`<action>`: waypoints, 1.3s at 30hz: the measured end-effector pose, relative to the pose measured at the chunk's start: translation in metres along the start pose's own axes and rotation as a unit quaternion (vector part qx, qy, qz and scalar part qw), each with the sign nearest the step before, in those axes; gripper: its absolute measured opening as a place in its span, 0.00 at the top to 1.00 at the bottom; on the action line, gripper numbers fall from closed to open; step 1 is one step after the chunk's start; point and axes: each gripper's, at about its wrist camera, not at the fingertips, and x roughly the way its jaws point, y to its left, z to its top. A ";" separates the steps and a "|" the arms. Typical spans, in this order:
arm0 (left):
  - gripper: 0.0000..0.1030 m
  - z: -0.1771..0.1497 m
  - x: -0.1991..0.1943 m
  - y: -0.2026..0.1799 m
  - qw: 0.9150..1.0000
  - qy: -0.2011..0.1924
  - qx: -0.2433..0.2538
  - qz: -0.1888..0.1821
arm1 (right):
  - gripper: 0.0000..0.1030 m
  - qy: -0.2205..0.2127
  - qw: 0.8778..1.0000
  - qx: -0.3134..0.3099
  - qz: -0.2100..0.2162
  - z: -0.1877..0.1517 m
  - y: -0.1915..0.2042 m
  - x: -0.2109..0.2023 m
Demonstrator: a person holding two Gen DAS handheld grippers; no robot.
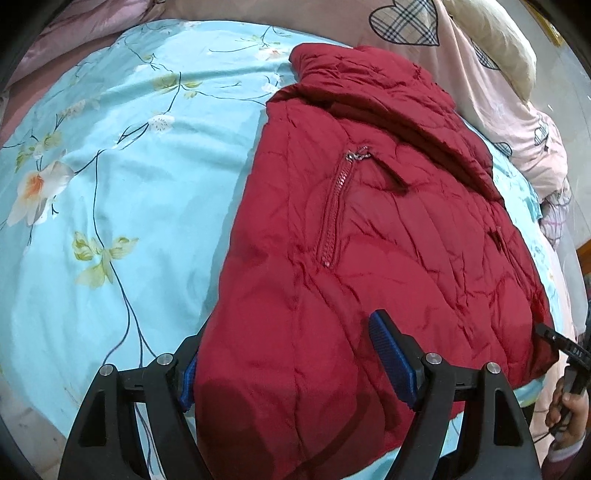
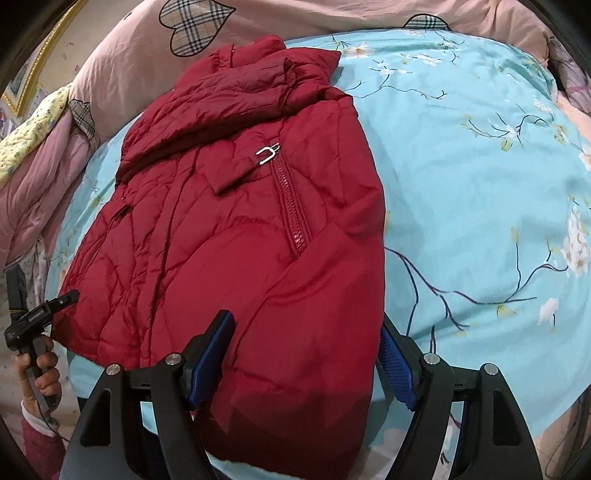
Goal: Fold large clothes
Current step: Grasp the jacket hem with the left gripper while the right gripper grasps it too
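A red quilted jacket lies folded on the light blue floral sheet, collar at the far end and zip pocket on top. My left gripper points down over the jacket's near left hem. Its jaws stand wide, one blue pad at the jacket's left edge and the other on top of the fabric. My right gripper straddles the near right hem of the jacket in the same way, jaws wide and fabric between them without a visible squeeze.
Pink bedding with plaid hearts is heaped along the far side, beside a cream pillow. A hand holding the other gripper shows at the left edge of the right wrist view. Bare sheet spreads to the right of the jacket.
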 end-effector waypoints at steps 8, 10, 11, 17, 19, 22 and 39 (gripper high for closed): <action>0.24 -0.012 -0.002 0.000 1.000 0.003 0.015 -0.005 | 0.49 0.015 1.000 0.004 0.008 -0.014 -0.010 -0.009; 0.24 -0.014 -0.002 0.001 1.000 0.004 0.017 -0.009 | 0.57 0.016 1.000 0.003 0.010 -0.017 -0.014 -0.013; 0.24 -0.014 -0.001 0.002 1.000 0.004 0.017 -0.011 | 0.60 0.016 1.000 0.005 0.013 -0.018 -0.015 -0.014; 0.24 -0.010 0.005 0.004 0.999 0.006 0.020 -0.030 | 0.57 0.011 0.999 0.033 0.036 -0.016 -0.019 -0.011; 0.24 -0.009 0.008 0.003 0.999 0.008 0.028 -0.035 | 0.57 0.009 0.999 0.032 0.029 -0.014 -0.015 -0.008; 0.25 -0.006 0.014 0.002 0.998 0.019 0.032 -0.045 | 0.57 0.008 0.999 0.037 0.027 -0.010 -0.012 -0.002; 0.63 -0.002 0.010 -0.015 0.999 0.007 0.022 -0.039 | 0.71 -0.034 0.993 0.018 0.113 0.000 -0.012 -0.008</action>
